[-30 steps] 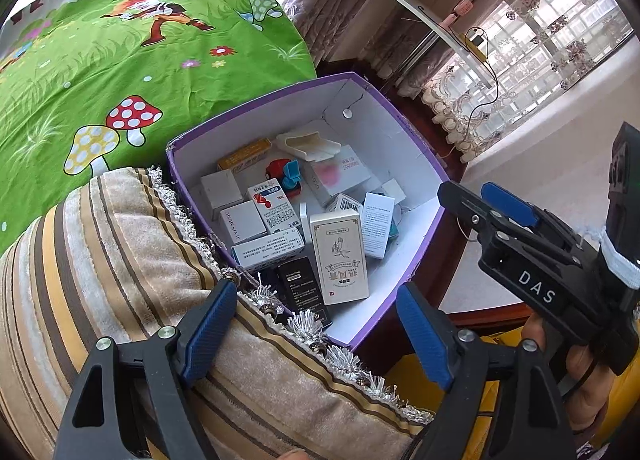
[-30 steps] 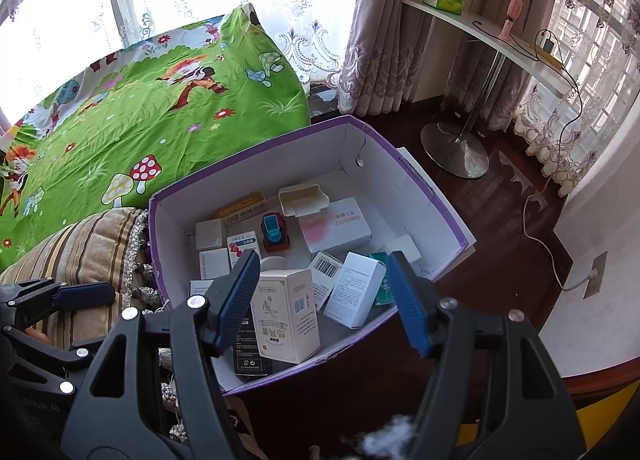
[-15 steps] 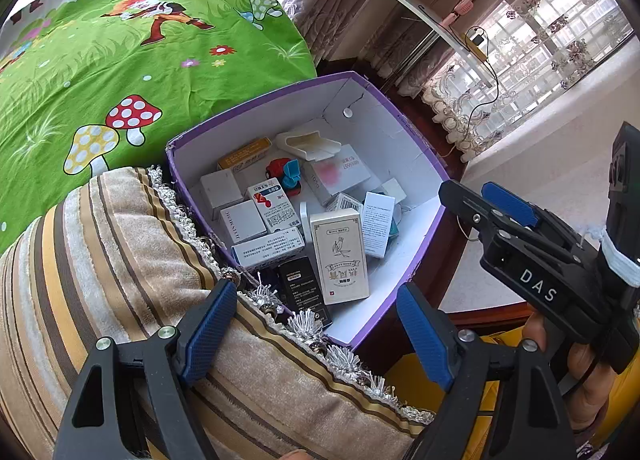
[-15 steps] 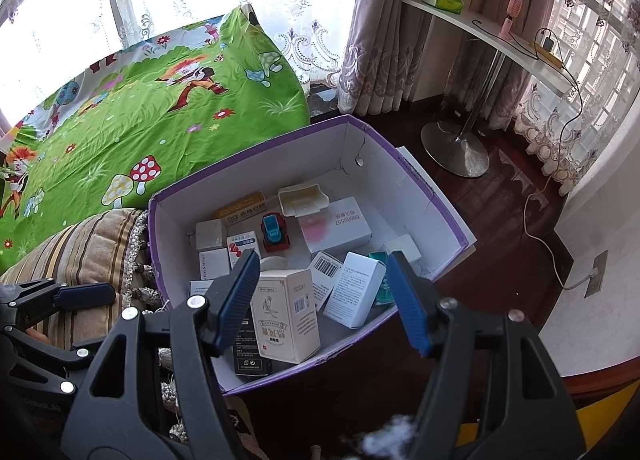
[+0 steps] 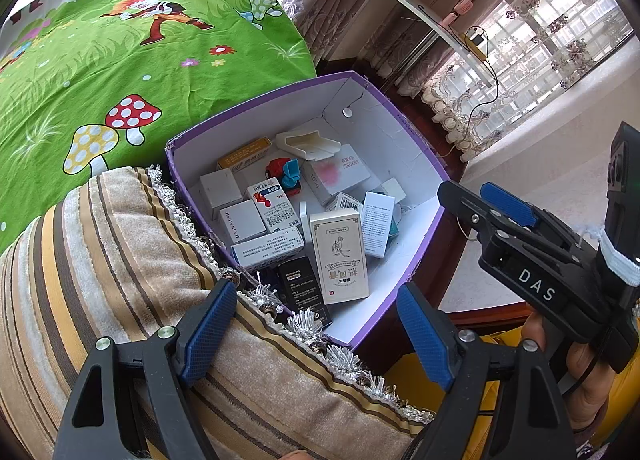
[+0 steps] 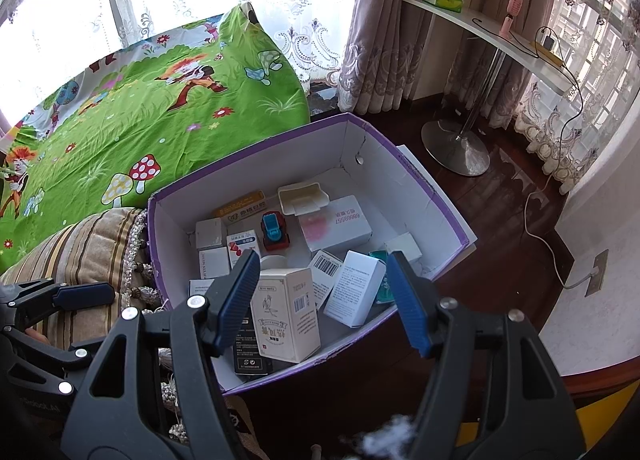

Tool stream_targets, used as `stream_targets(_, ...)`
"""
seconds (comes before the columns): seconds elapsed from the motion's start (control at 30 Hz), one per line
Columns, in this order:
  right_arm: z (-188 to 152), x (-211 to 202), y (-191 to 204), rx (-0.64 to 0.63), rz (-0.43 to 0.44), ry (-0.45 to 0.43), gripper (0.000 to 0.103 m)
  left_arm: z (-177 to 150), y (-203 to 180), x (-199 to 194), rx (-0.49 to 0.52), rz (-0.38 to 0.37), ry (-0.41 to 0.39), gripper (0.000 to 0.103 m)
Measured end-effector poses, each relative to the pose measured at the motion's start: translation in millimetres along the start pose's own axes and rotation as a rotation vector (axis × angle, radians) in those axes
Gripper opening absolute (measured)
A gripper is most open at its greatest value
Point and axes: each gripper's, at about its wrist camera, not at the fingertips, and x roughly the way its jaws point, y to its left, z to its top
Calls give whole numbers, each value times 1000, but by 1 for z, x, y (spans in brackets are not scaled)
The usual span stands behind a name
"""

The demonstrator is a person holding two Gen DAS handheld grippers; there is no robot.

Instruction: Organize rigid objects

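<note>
Biggest thing in the room is the bed with the green cartoon sheet [image 6: 132,128], mushrooms and all. Butted up against it is a striped tan cushion [image 5: 100,260] with a silver tassel fringe, and touching the cushion's fringe is a purple box [image 6: 420,188] with white inside walls, open at the top. Behind it there's a white shelf [image 6: 480,32] on a metal stand, curtains, and a white cable running across the dark wood floor.

All the stuff to sort is inside the box, jumbled up. Largest piece in there is a white carton with a pink smear [image 6: 336,226], lying flat toward the back. Closest to the front is a cream carton with a bird drawing [image 6: 286,310], lying against a flat black carton [image 5: 304,290] at the front wall. Right of it is a white carton covered in small print [image 6: 354,286], tilted. A white plastic tray [image 6: 302,198] sits on top at the back, and a little red and blue toy car [image 6: 275,230] is in the middle.

Left gripper [image 5: 316,330] hangs over the cushion edge, jaws spread wide, nothing in them. Right gripper [image 6: 324,300] hovers above the front of the box, also spread apart and empty, not touching anything.
</note>
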Motion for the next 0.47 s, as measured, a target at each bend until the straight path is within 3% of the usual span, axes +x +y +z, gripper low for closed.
stream_targets(0.47, -2, 3, 0, 0, 3, 6, 69, -4, -3, 0, 20, 2, -3, 84)
